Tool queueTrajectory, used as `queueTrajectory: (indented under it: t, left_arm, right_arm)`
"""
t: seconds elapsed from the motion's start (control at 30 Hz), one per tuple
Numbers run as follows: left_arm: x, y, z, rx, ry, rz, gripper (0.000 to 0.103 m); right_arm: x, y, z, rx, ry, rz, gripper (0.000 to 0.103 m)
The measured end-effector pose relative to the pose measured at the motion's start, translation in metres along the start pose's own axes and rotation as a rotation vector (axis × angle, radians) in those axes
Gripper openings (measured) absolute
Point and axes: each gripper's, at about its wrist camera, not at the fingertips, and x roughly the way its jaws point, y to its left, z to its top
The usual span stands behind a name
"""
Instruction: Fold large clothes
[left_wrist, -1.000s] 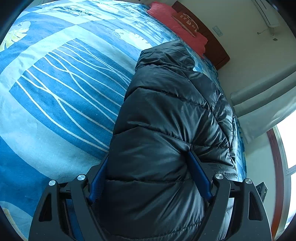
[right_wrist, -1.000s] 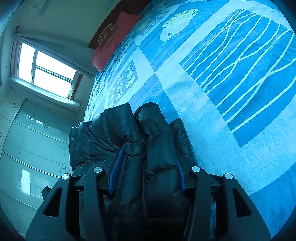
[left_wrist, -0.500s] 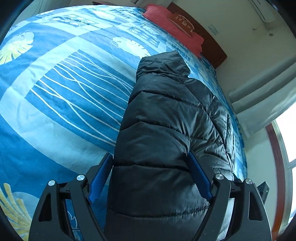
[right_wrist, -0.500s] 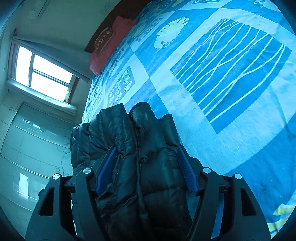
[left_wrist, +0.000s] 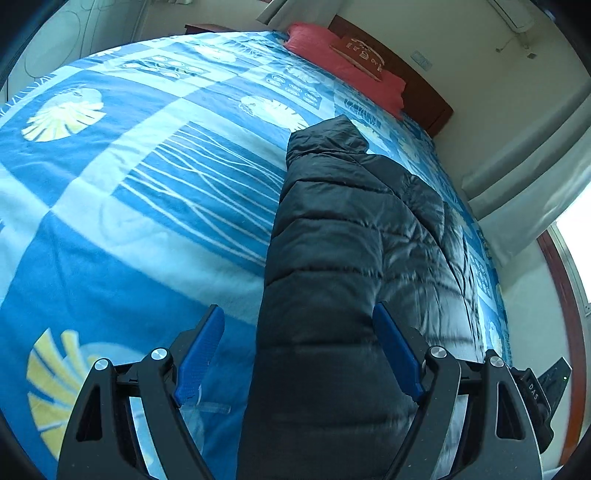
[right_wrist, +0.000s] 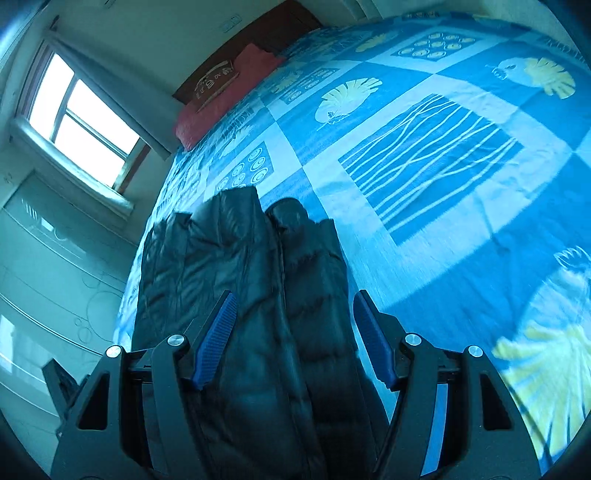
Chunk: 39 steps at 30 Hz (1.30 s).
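A dark puffer jacket (left_wrist: 332, 221) lies folded into a long narrow bundle on the bed, its hood end toward the pillows. My left gripper (left_wrist: 297, 314) hovers above the jacket's near end with jaws open. Its left pad (left_wrist: 199, 347) stands clear over the blanket and its right pad (left_wrist: 395, 350) sits at the jacket's edge without squeezing. In the right wrist view the jacket (right_wrist: 229, 251) runs between the wide jaws of my right gripper (right_wrist: 295, 295). It is open, with blanket showing beside the right pad (right_wrist: 373, 339).
The blue patterned blanket (left_wrist: 129, 221) covers the whole bed left of the jacket. Red pillows (left_wrist: 343, 62) lie against a dark headboard (left_wrist: 424, 96). A window (right_wrist: 81, 110) and pale cabinet doors (right_wrist: 44, 258) stand beyond the bed's edge near the jacket.
Both grippers have drawn back and risen from the jacket. The right jaws widened off the fabric. The left gripper's left pad now stands clear of the jacket, which stays on the bed.
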Motion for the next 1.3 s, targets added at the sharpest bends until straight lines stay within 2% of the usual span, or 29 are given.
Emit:
queueTrajectory:
  t: [0.17,0.5,0.6,0.63,0.83,1.3]
  left_arm:
    - [-0.017,-0.008,-0.015,0.082,-0.021,0.047,0.081]
    - [-0.067,-0.026,-0.056,0.233,-0.126,0.148,0.081]
    - [-0.081,-0.036,-0.065,0.291,-0.167,0.190,0.082]
    - [-0.087,-0.040,-0.069,0.312,-0.179,0.209,0.084]
    - [-0.112,-0.054,-0.085,0.375,-0.213,0.256,0.085]
    - [-0.151,-0.075,-0.113,0.413,-0.271,0.253,0.085]
  right_arm:
    - [-0.024,0.012,-0.019,-0.077,-0.026,-0.068,0.066]
    - [-0.058,0.039,-0.058,-0.243,-0.047,-0.215,0.066]
    - [-0.071,0.050,-0.072,-0.301,-0.062,-0.253,0.068]
    - [-0.073,0.053,-0.074,-0.311,-0.065,-0.261,0.071]
    - [-0.100,0.069,-0.092,-0.374,-0.097,-0.266,0.075]
    - [-0.147,0.096,-0.125,-0.482,-0.168,-0.282,0.080]
